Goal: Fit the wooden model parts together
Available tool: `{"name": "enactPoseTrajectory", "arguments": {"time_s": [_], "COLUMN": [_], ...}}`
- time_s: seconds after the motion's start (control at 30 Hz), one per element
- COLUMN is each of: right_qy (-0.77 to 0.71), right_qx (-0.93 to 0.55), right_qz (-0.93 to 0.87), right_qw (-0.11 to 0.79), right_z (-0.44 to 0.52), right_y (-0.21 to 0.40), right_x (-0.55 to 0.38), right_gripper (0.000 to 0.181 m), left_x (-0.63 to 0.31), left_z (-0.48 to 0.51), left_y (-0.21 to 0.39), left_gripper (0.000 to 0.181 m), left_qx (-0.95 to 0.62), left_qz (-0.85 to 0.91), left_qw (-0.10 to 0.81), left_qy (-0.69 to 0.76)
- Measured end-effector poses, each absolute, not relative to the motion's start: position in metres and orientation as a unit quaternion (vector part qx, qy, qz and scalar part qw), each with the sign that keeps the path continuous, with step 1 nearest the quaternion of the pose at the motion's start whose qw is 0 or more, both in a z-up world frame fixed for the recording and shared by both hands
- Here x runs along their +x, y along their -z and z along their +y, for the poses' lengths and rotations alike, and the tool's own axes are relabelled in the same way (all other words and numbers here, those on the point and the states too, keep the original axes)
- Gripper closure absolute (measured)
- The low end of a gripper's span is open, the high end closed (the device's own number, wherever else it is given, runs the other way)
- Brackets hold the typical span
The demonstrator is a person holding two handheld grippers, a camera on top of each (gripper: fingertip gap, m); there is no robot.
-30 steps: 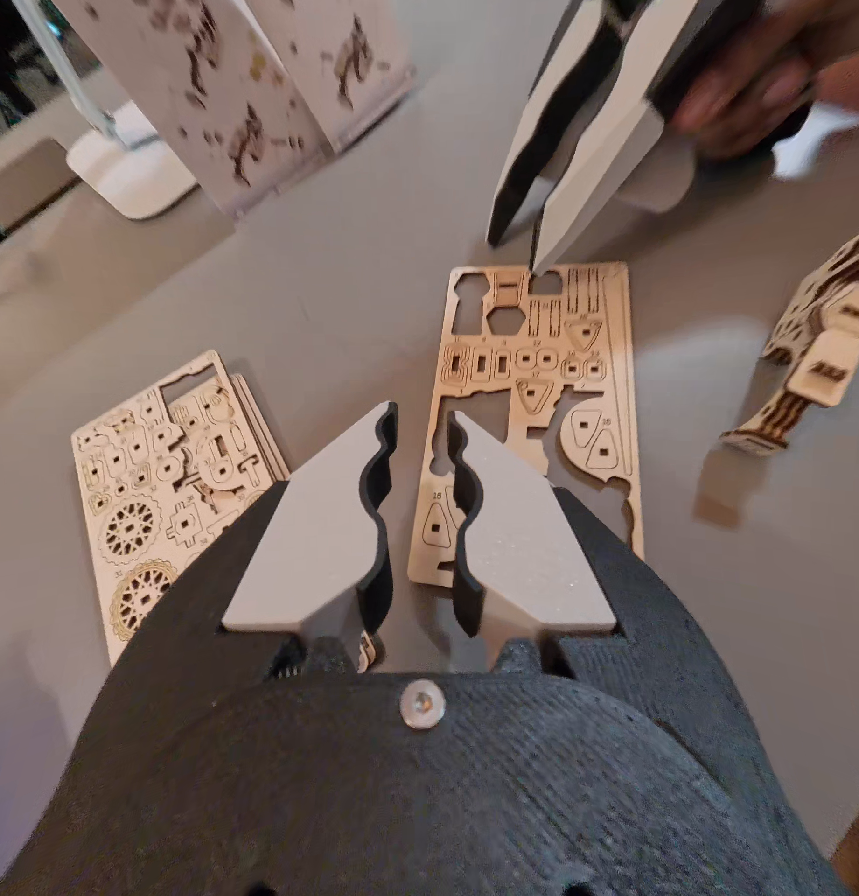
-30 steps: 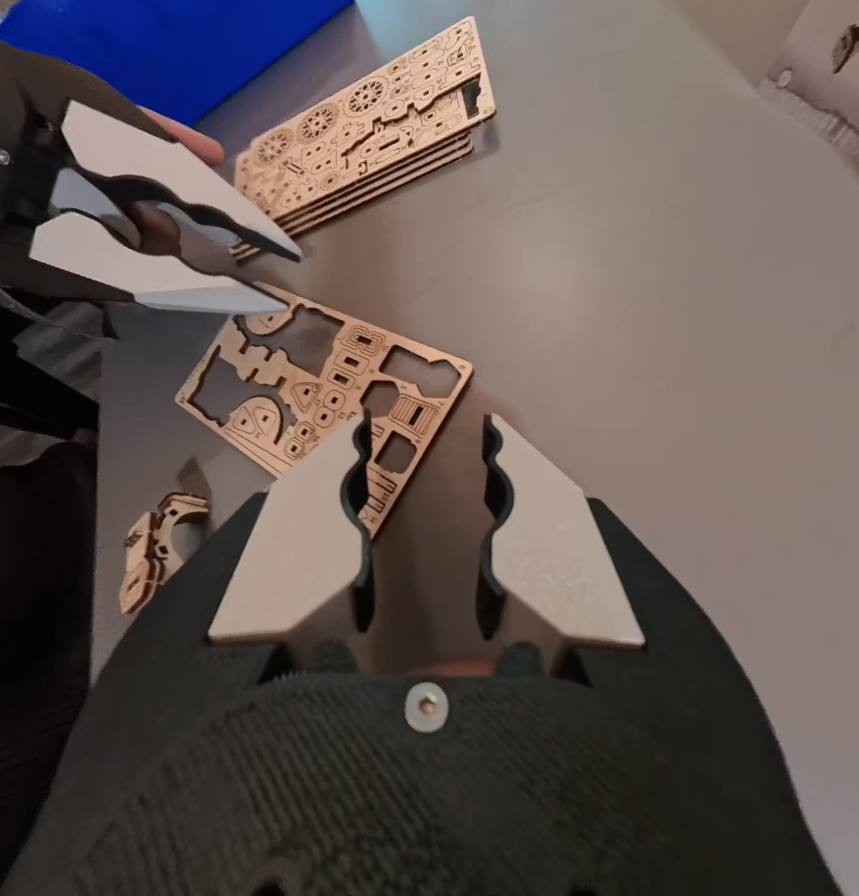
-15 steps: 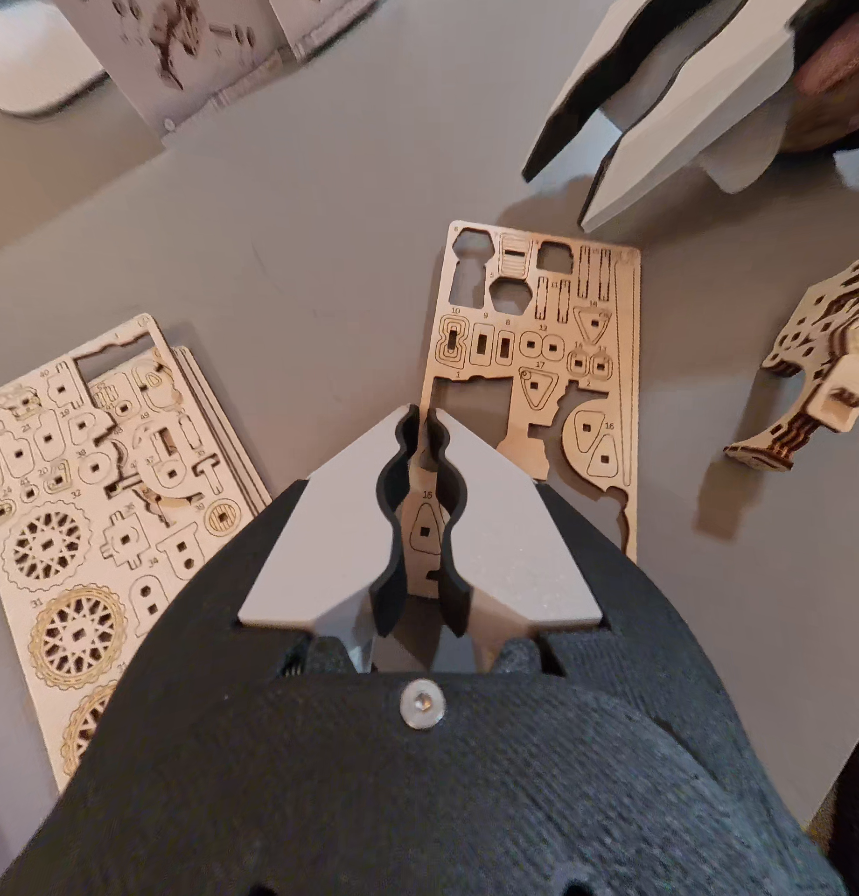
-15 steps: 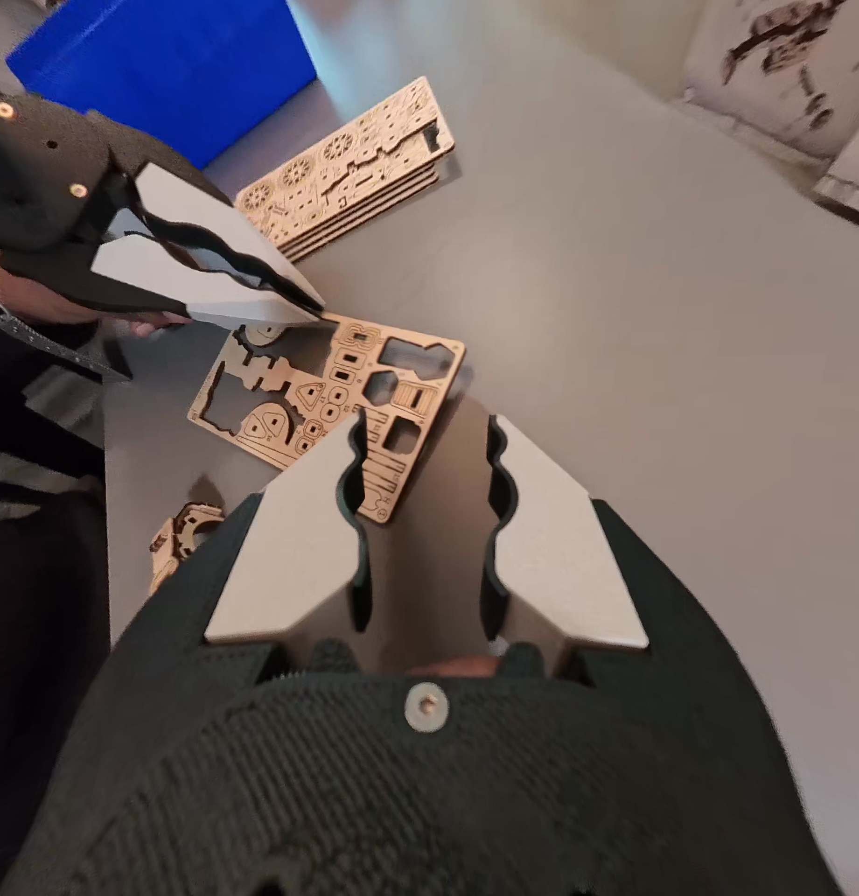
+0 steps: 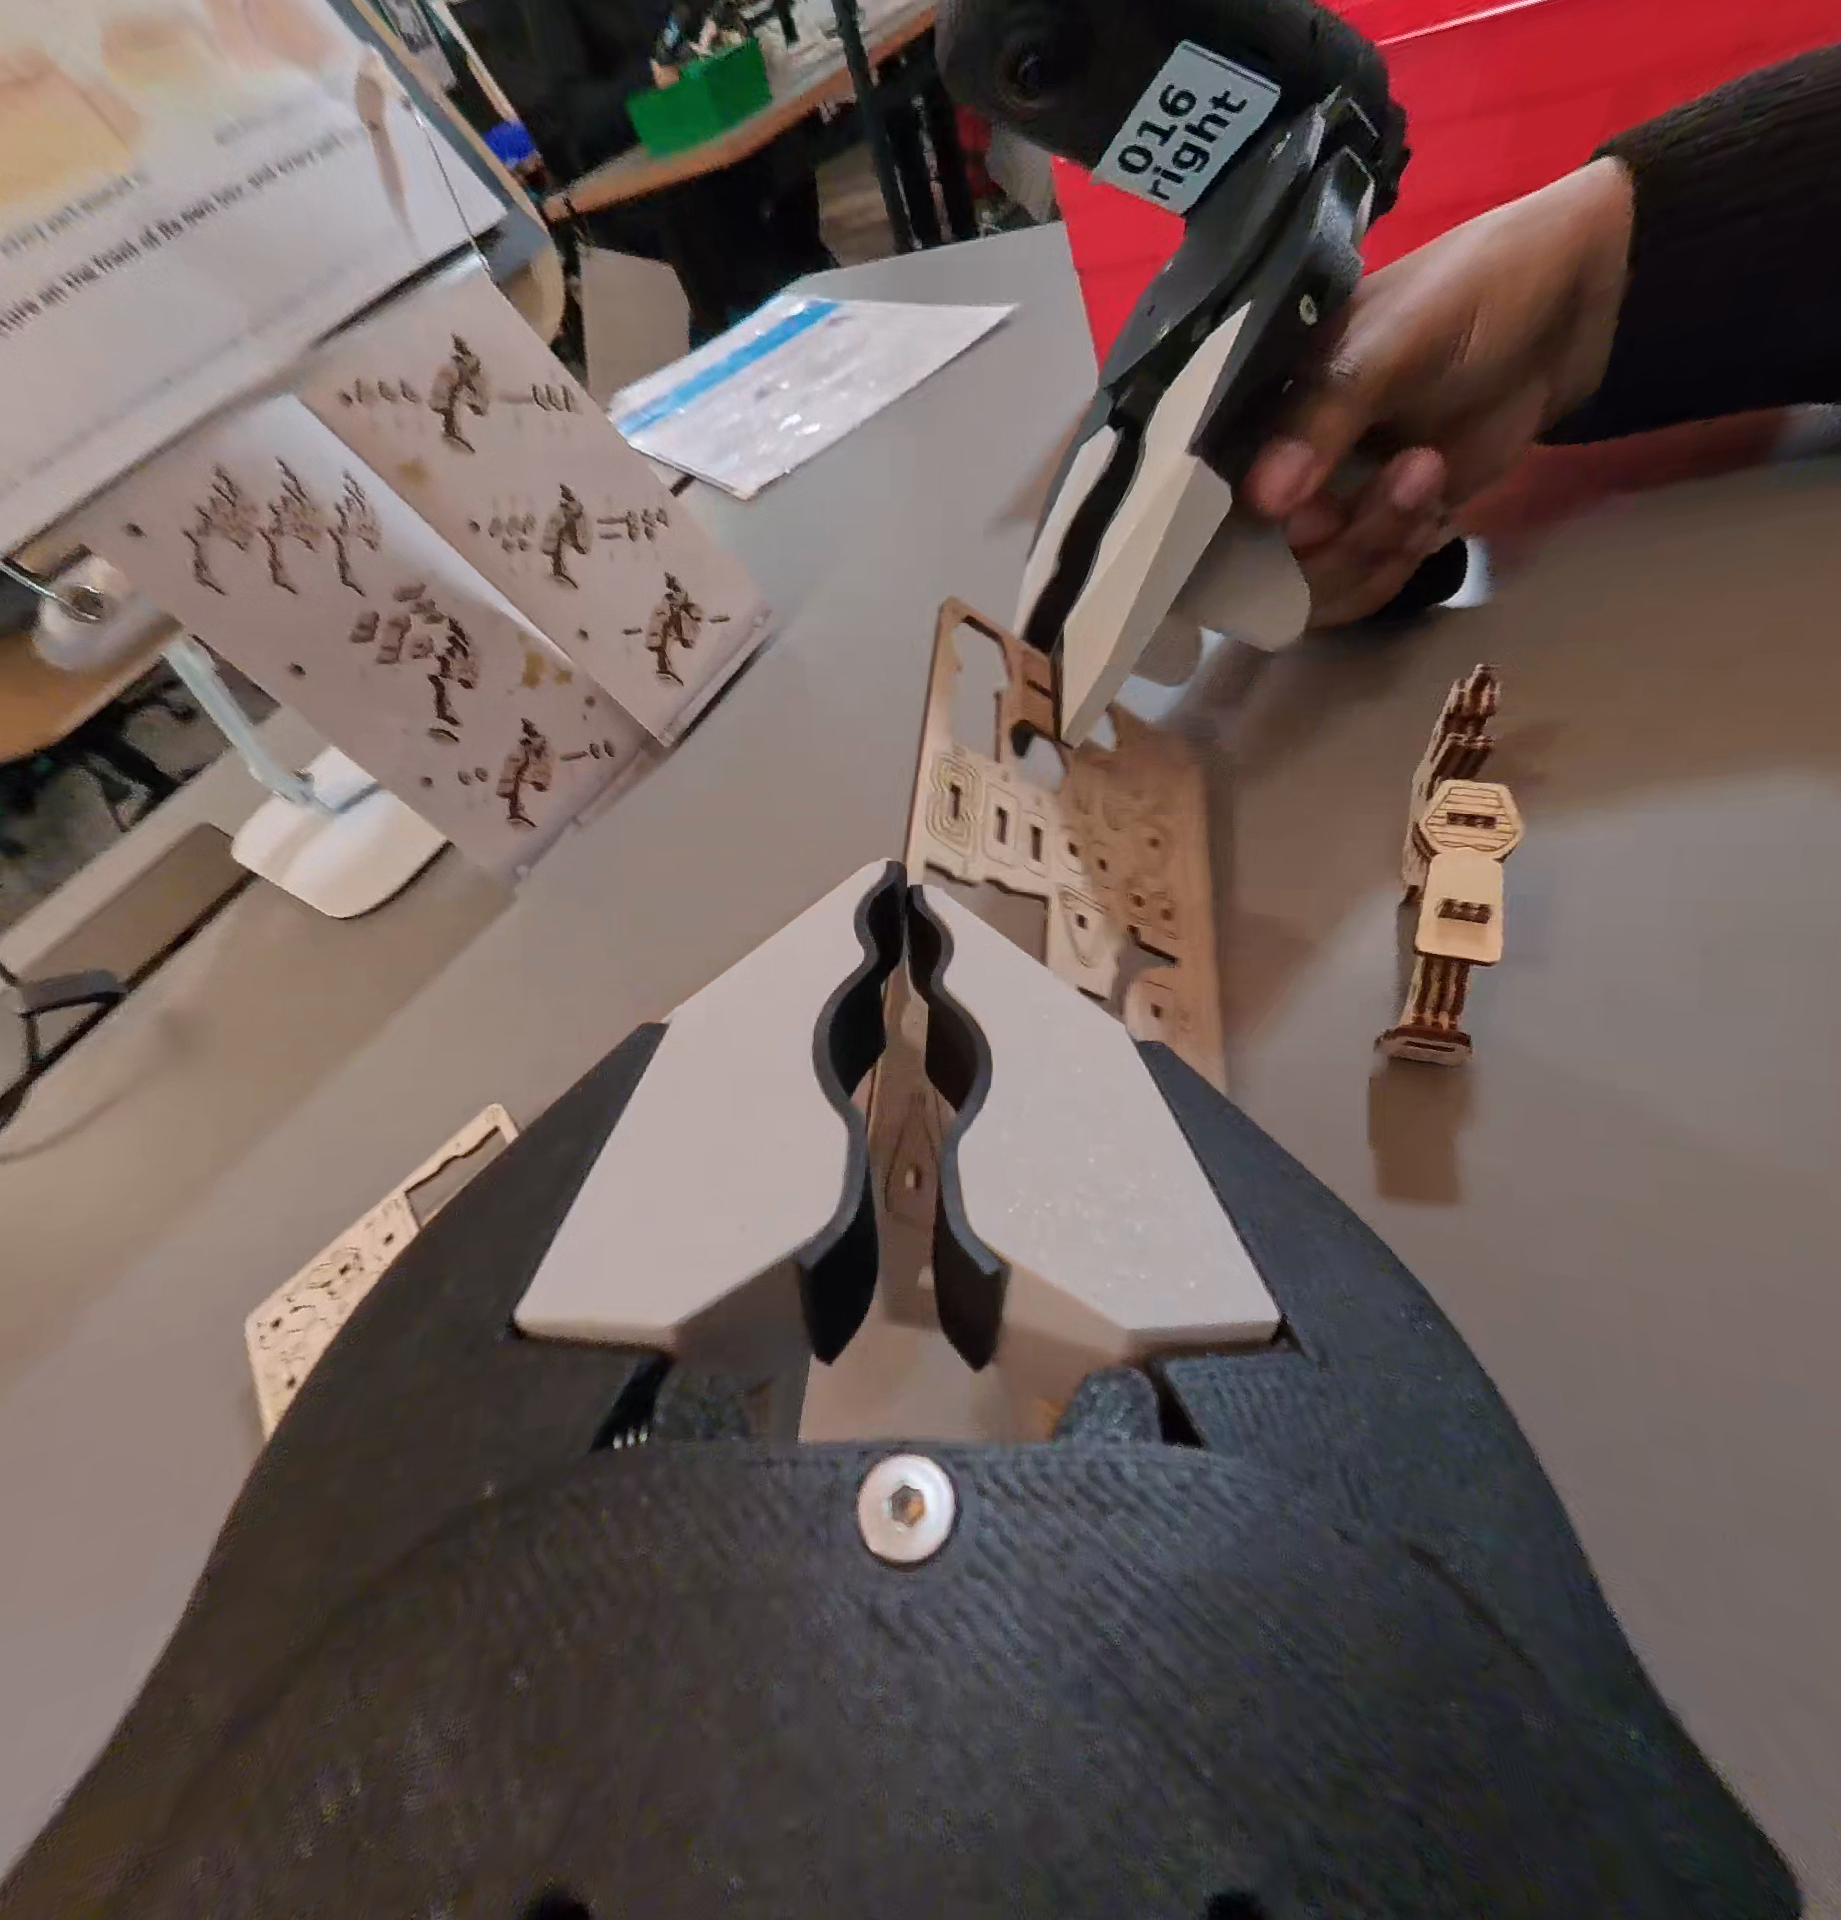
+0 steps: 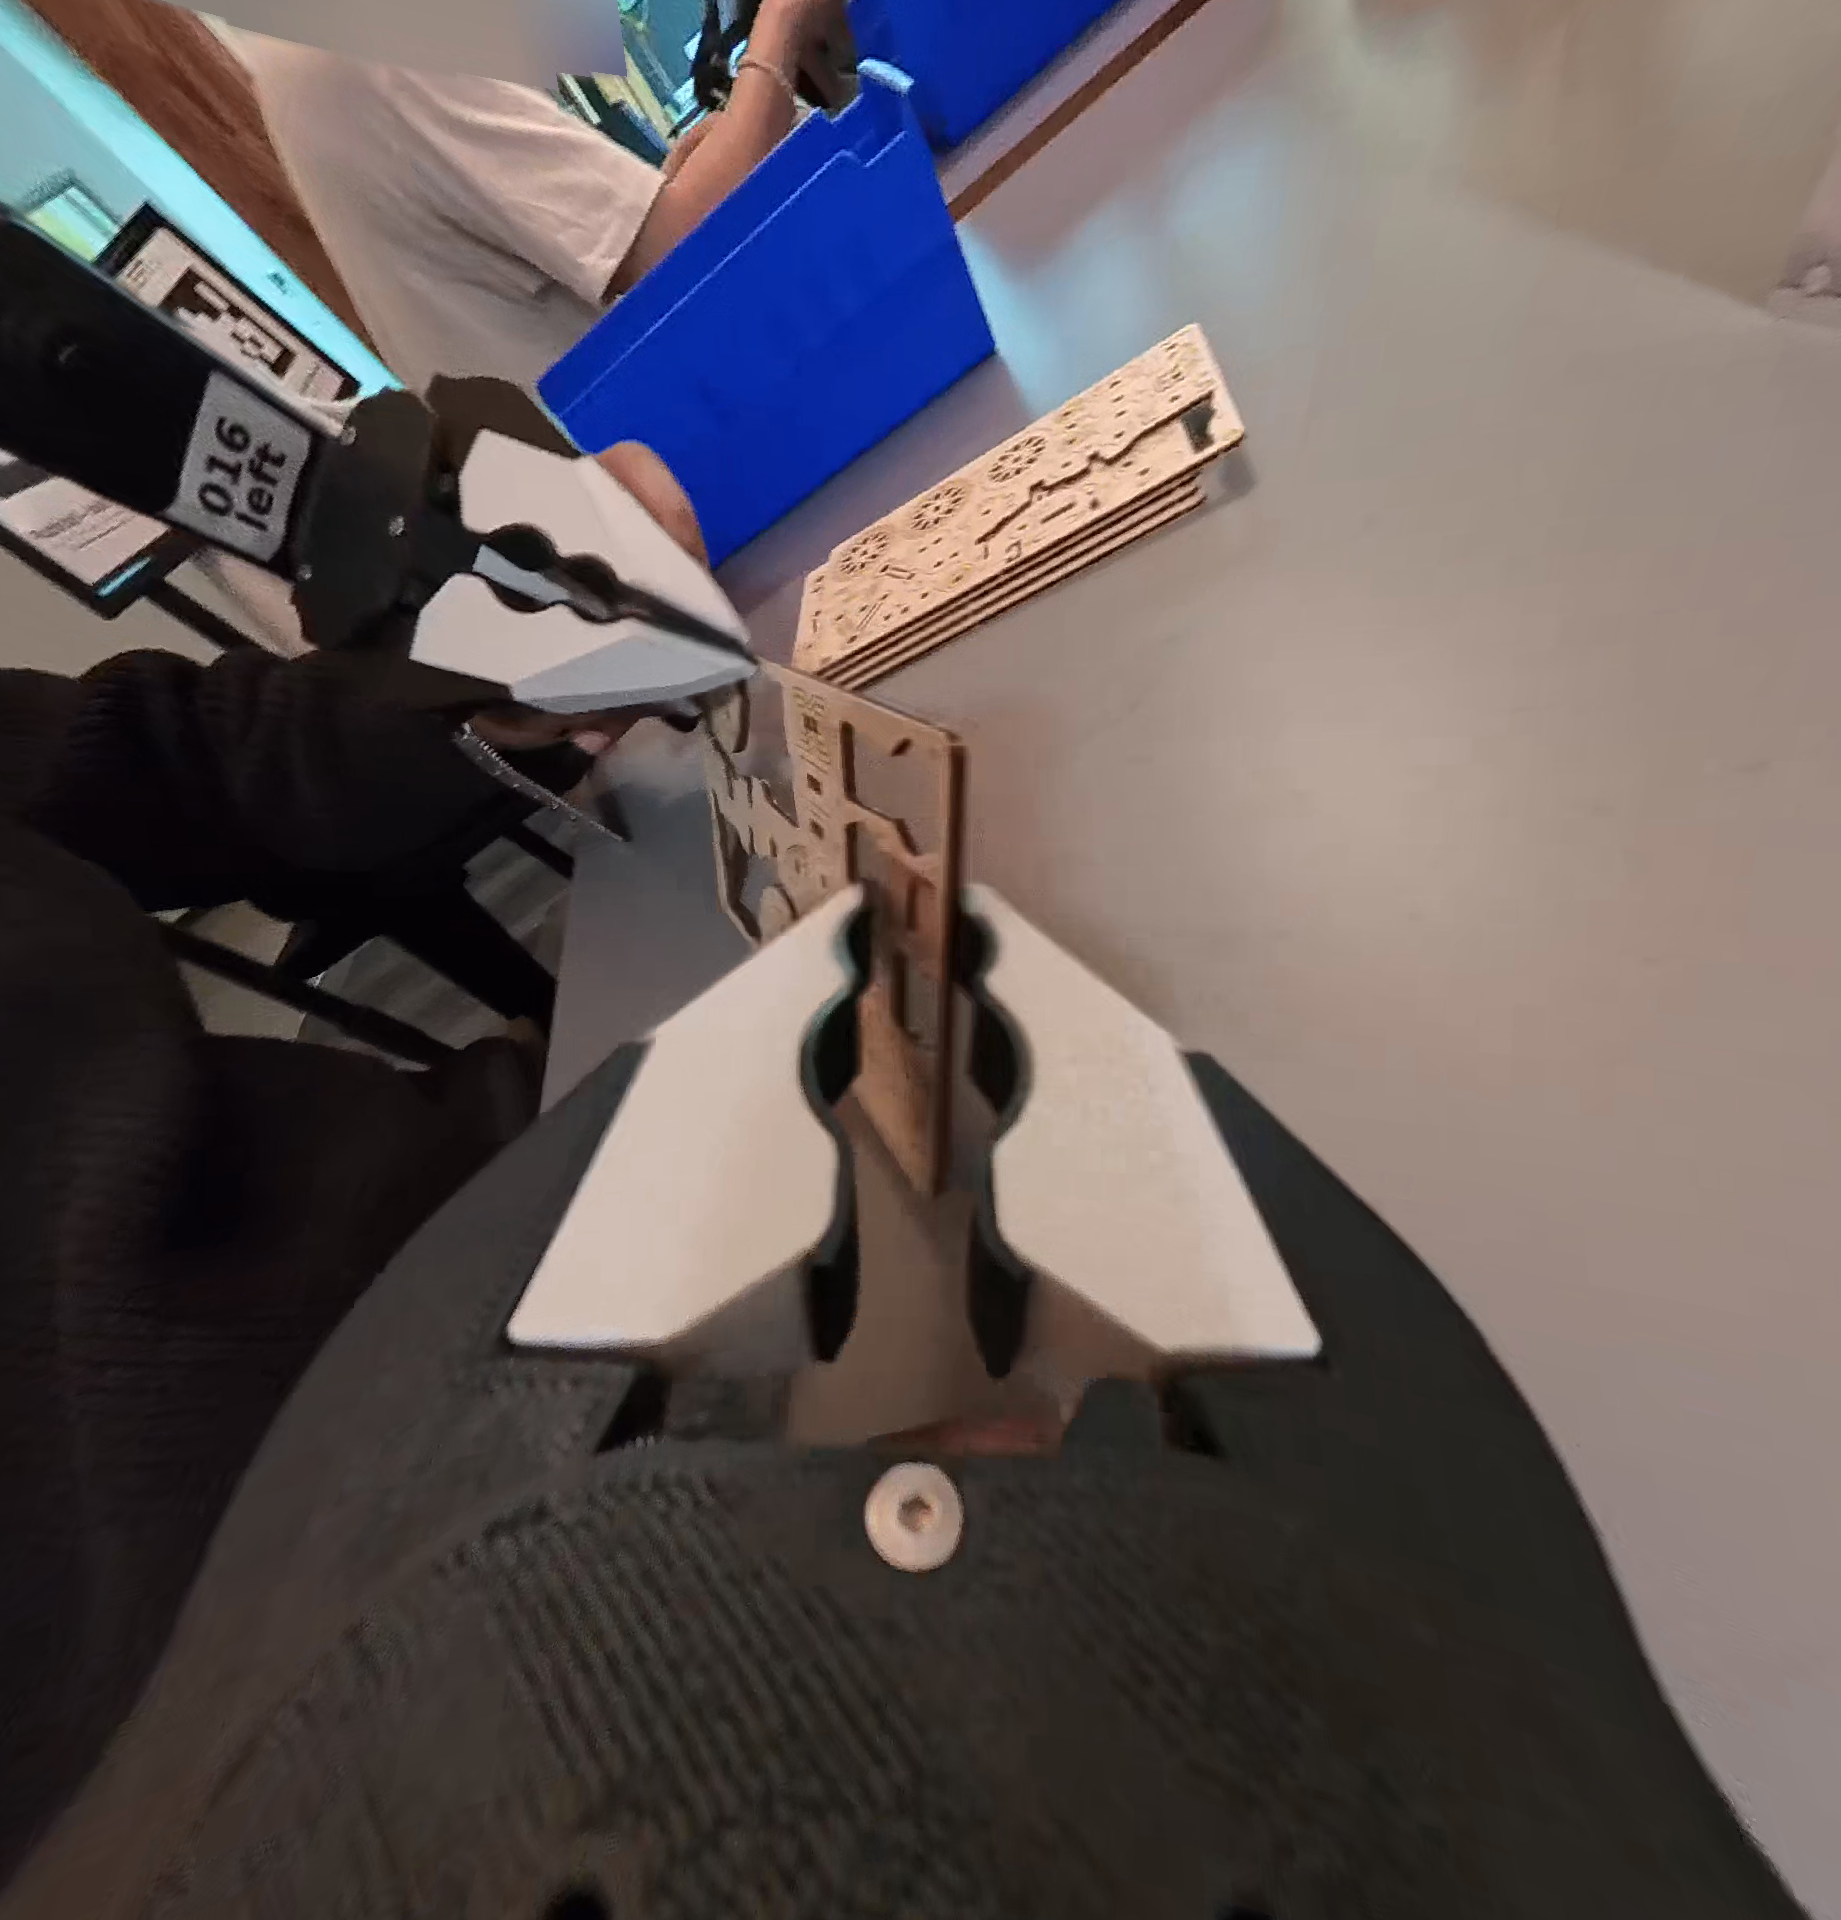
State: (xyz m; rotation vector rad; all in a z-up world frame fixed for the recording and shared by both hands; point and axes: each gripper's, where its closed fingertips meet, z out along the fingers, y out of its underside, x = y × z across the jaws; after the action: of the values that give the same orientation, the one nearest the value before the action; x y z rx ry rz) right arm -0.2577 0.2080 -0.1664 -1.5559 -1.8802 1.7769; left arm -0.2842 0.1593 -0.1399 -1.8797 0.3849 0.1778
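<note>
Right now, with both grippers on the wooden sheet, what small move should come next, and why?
Probably keep the left gripper clamped and open the right gripper to regrip one cut piece. Both pinch opposite ends of the parts sheet, holding it up on edge, so neither is free to press a piece out.

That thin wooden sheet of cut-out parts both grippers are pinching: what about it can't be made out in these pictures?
- Left wrist view: the near end of the thin wooden sheet is hidden behind the left gripper, so the exact grip spot is unclear.
- Left wrist view: the right gripper covers the sheet's far corner.
- Right wrist view: the sheet is seen almost edge-on and blurred, so its cut-outs can't be read.
- Neither view shows its underside.
</note>
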Motion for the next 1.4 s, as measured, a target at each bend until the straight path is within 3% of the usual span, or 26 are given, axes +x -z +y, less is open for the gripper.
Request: {"name": "enactPoseTrajectory", "arguments": {"time_s": [0.2, 0.33, 0.43, 0.53, 0.6, 0.8, 0.97, 1.23, 1.4], "right_qy": [-0.620, -0.626, -0.630, -0.620, -0.602, -0.603, -0.614, -0.594, -0.523], "right_qx": [-0.478, -0.468, -0.451, -0.431, -0.428, -0.440, -0.457, -0.535, -0.548], "right_qz": [-0.619, -0.618, -0.627, -0.650, -0.667, -0.659, -0.638, -0.579, -0.624], "right_qw": [0.060, 0.086, 0.086, 0.086, 0.097, 0.092, 0.081, 0.161, 0.189], "right_z": [0.197, 0.198, 0.186, 0.163, 0.152, 0.147, 0.160, 0.224, 0.242], "right_y": [0.153, 0.145, 0.137, 0.134, 0.137, 0.141, 0.139, 0.139, 0.158], "right_x": [-0.254, -0.256, -0.254, -0.252, -0.253, -0.256, -0.257, -0.270, -0.259], "right_gripper": [0.179, 0.180, 0.180, 0.178, 0.175, 0.171, 0.135, 0.136, 0.145], "left_x": [-0.294, -0.262, -0.250, -0.255, -0.263, -0.273, -0.276, -0.288, -0.312], "left_z": [0.159, 0.148, 0.144, 0.149, 0.153, 0.155, 0.154, 0.155, 0.155], "left_y": [0.139, 0.114, 0.090, 0.107, 0.130, 0.143, 0.140, 0.141, 0.168], "left_gripper": [0.179, 0.120, 0.115, 0.117, 0.134, 0.152, 0.153, 0.152, 0.152], "left_qx": [-0.787, -0.765, -0.744, -0.779, -0.815, -0.827, -0.822, -0.821, -0.860], "left_qz": [0.143, 0.134, 0.086, 0.077, 0.071, 0.057, 0.049, 0.037, 0.036], "left_qw": [0.595, 0.623, 0.628, 0.598, 0.560, 0.548, 0.557, 0.563, 0.509], "left_qy": [-0.078, 0.094, 0.213, 0.174, 0.127, 0.113, 0.109, 0.084, -0.015]}}
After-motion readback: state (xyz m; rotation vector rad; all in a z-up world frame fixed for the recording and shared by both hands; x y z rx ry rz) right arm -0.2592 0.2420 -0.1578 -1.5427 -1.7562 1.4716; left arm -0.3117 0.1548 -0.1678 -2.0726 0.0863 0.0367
